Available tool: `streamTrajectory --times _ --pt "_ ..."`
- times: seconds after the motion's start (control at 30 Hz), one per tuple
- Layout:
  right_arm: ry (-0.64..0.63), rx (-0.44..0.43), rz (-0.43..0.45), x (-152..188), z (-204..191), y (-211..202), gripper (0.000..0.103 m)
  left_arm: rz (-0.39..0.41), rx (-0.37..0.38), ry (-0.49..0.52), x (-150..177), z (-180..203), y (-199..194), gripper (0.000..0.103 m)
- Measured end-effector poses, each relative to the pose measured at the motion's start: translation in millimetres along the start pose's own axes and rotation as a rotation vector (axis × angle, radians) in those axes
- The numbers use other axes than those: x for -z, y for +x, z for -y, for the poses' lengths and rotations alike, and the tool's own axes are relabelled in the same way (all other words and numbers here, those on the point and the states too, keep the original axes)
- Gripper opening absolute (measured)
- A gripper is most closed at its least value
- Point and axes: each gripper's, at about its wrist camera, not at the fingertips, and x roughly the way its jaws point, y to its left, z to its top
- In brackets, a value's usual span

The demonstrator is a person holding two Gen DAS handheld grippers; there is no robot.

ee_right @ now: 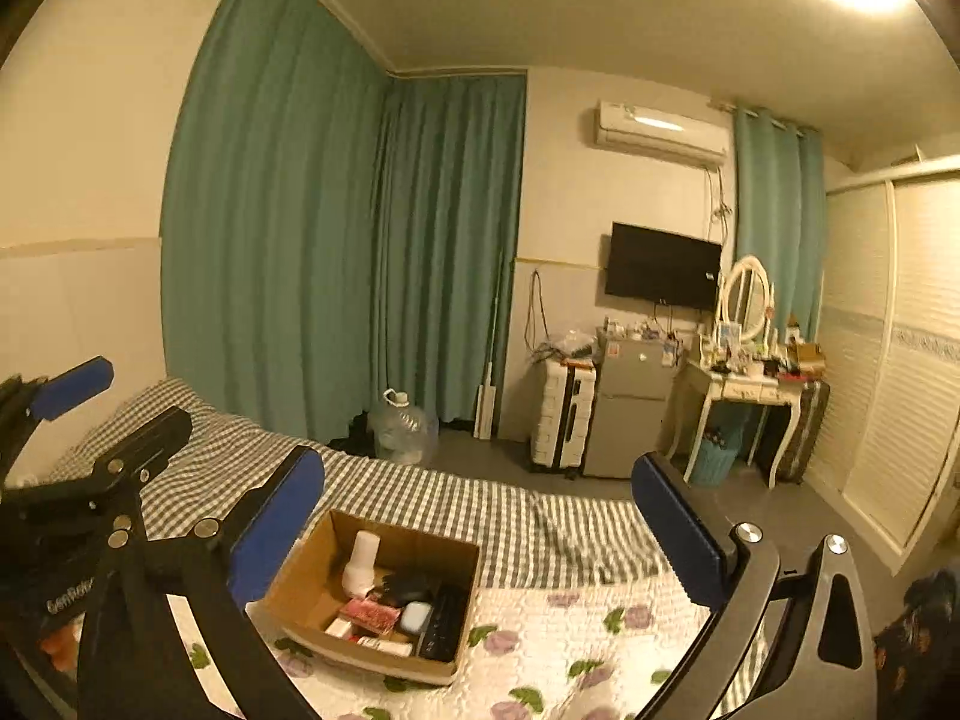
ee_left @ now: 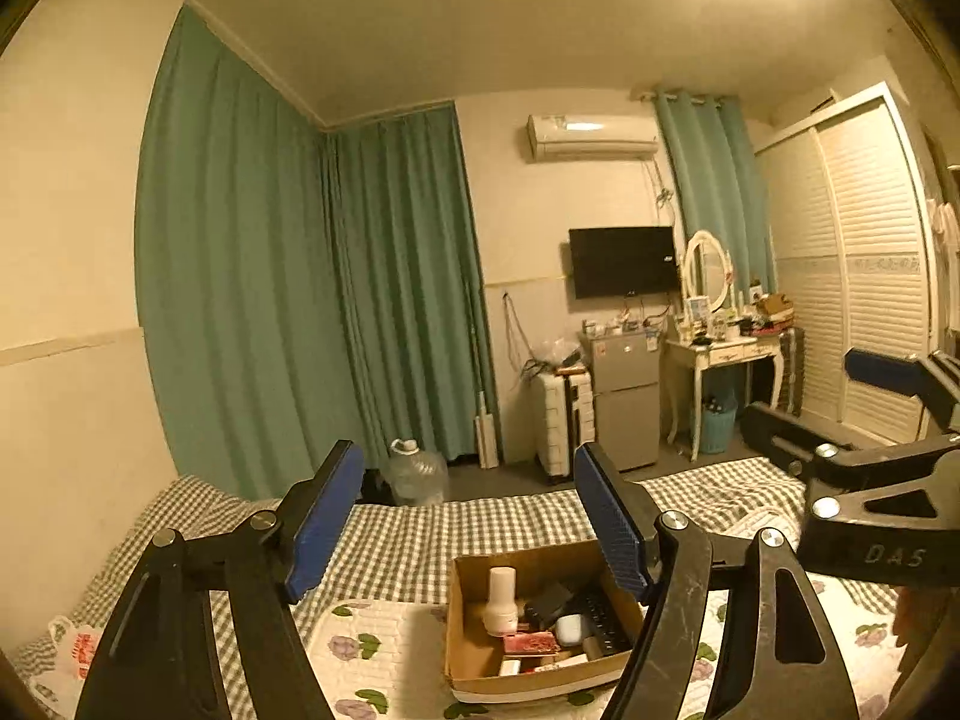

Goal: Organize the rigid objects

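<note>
Holding both hand-held grippers, left (ee_left: 468, 522) and right (ee_right: 480, 534), released, empty above cardboard box (ee_left: 474, 660); packing looks done, next check bed (ee_left: 420, 534).

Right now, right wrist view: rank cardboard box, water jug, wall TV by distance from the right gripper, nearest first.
1. Cardboard box: on the bed, just below and ahead of the right gripper, between its open fingers in the picture.
2. Water jug: on the floor past the bed's far edge, by the green curtain.
3. Wall TV: on the far wall, above the small fridge.
</note>
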Motion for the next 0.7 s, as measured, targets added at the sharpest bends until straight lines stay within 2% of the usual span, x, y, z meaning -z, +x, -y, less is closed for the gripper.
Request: streamTrajectory --times 0.13,0.23,0.37,0.53,0.7 --pt "0.000 0.010 -0.008 15 -6 -2 0.103 -0.002 0.014 -0.014 16 -2 2 0.076" --pt "0.032 0.020 0.020 29 -5 2 0.103 -0.019 0.018 -0.029 28 -6 12 0.076" --pt "0.053 0.049 0.036 53 -3 21 0.103 -0.043 0.004 -0.032 50 -14 25 0.076" --pt "0.111 0.023 0.049 92 2 42 0.103 -0.094 -0.012 -0.088 104 -30 47 0.076" --pt "0.081 0.029 -0.008 141 -12 76 0.103 -0.158 -0.049 -0.048 150 -30 72 0.076"
